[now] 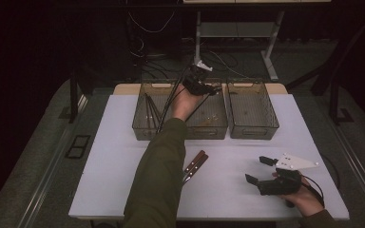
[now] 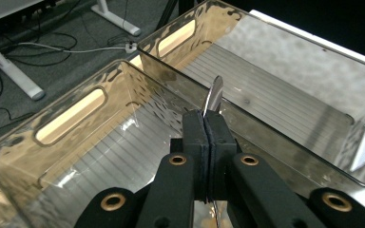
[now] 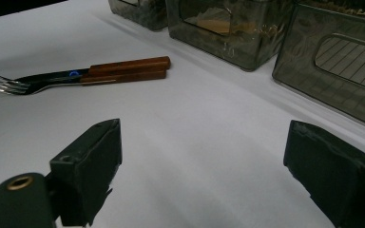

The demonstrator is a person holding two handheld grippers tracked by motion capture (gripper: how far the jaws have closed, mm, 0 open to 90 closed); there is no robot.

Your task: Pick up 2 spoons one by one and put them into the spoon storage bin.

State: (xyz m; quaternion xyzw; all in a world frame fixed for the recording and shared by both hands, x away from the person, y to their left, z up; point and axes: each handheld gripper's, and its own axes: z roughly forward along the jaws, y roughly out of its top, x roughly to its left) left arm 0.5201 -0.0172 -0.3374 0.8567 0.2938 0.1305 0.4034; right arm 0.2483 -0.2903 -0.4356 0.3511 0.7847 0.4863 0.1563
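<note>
My left gripper (image 1: 200,81) is held high over the smoky plastic bins at the far side of the table. In the left gripper view its jaws (image 2: 209,126) are pressed together on a thin metal utensil (image 2: 215,94). The utensil's flat, blade-like tip sticks up past the pads, above the wall between two bins (image 2: 171,85). My right gripper (image 1: 259,170) rests on the white table at the near right. Its jaws (image 3: 204,161) stand wide apart with nothing between them. Two wooden-handled forks (image 1: 195,164) (image 3: 123,69) lie side by side on the table.
Three bins stand in a row at the back: the left bin (image 1: 145,111) holds dark long utensils, the middle bin (image 1: 209,121) lies partly behind my left arm, and the right bin (image 1: 252,109) is beside it. A table frame and cables (image 1: 237,52) lie on the floor beyond.
</note>
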